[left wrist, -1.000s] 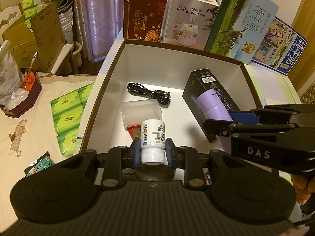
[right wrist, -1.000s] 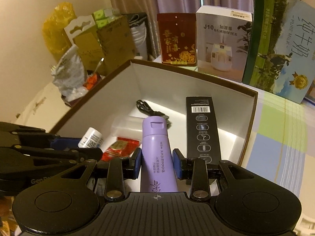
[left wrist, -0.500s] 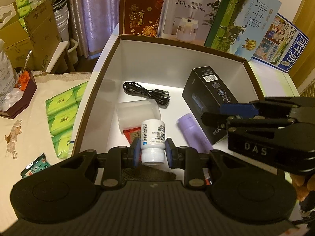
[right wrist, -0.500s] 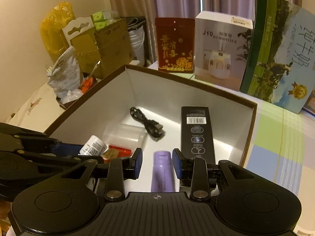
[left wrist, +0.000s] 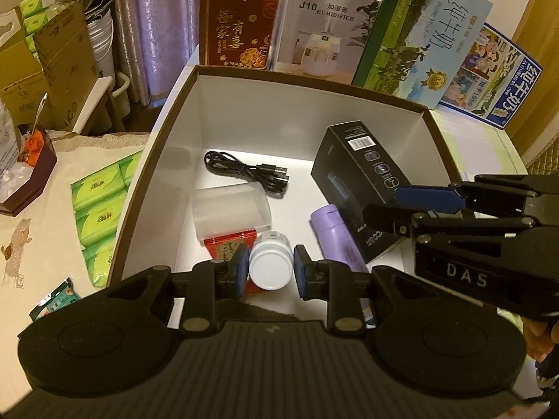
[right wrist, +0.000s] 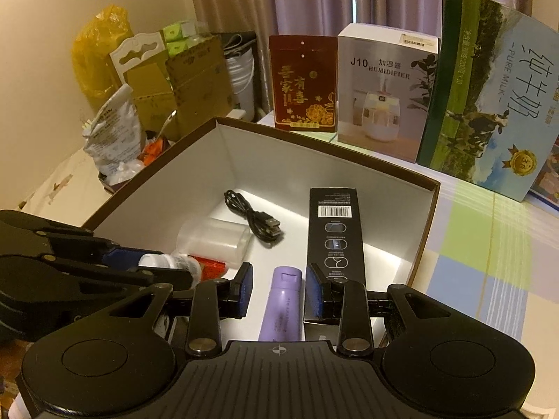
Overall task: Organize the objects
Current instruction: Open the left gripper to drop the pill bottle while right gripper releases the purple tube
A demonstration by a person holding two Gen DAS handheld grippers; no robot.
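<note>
An open brown box with a white inside (left wrist: 314, 82) fills both views. My left gripper (left wrist: 270, 272) is shut on a small white pill bottle (left wrist: 270, 267), low over the box's near left part. The bottle's round end faces the camera. A purple tube (right wrist: 284, 300) lies on the box floor against a long black carton (right wrist: 335, 237). My right gripper (right wrist: 279, 289) hovers over the tube, open, with a gap on each side of it. In the left wrist view the right gripper (left wrist: 384, 206) reaches in from the right above the black carton (left wrist: 360, 164).
Also in the box are a coiled black cable (left wrist: 244, 169), a clear plastic case (left wrist: 230, 209) and a red packet (left wrist: 227, 248). Behind it stand a red carton (left wrist: 241, 31), a humidifier box (left wrist: 321, 31) and milk cartons (left wrist: 419, 38). Green tissue packs (left wrist: 101, 202) lie at the left.
The purple tube left my right gripper's pads and now lies on the box floor. The white bottle tipped in my left gripper's hold, from label facing me to round end facing me.
</note>
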